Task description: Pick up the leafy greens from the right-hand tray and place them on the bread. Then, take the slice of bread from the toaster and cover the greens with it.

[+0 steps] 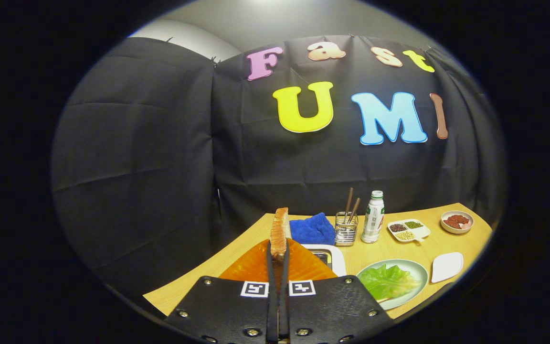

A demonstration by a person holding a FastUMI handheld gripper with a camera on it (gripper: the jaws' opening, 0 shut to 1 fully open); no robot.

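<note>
My gripper (278,251) is shut on a toasted slice of bread (280,229). The slice stands upright, edge-on, and rises from between the fingertips. Directly below it is the orange toaster (251,265), which lies just beyond the fingers. To the right of the fingers a pale green plate (418,270) carries the leafy greens (387,282), spread flat. I cannot tell whether bread lies under the greens.
A white-rimmed device (334,255) sits beside the toaster. Behind it are a blue cloth (312,228), a glass holder with chopsticks (346,229) and a white bottle (373,217). Further right are a divided dish of beans (408,230), a small bowl (456,221) and a white tray (447,266).
</note>
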